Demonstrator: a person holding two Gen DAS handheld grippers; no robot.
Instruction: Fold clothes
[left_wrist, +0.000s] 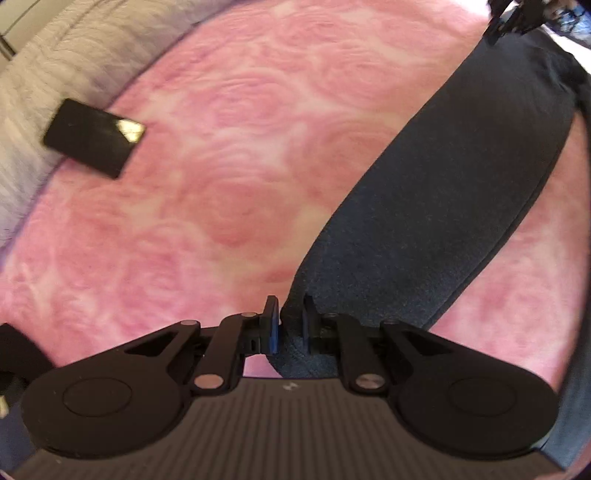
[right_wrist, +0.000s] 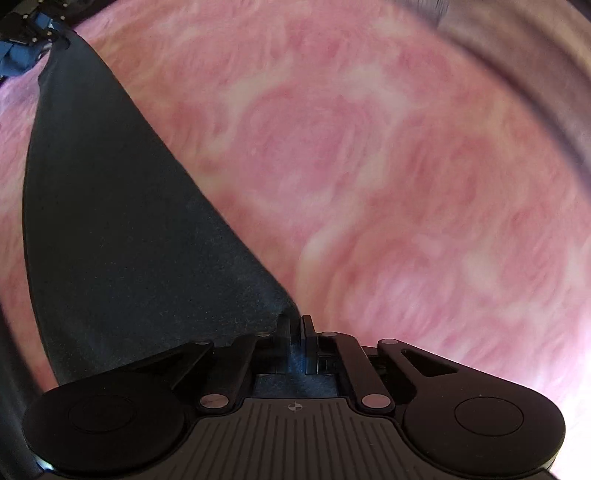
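Dark navy garment (left_wrist: 443, 206): matt knitted cloth, finely speckled, slightly fuzzy. Pink rose-patterned blanket (left_wrist: 229, 177): soft plush fleece, matt, with an embossed look. Pale grey quilt (left_wrist: 44, 62) at the edge: stitched, puckered cloth. Black phone (left_wrist: 94, 136): smooth and glossy, catching a bright reflection at one corner. Left gripper (left_wrist: 290, 321) and right gripper (right_wrist: 295, 328): matt black plastic, silvery metal pins, ribbed housing, blue pad faces.
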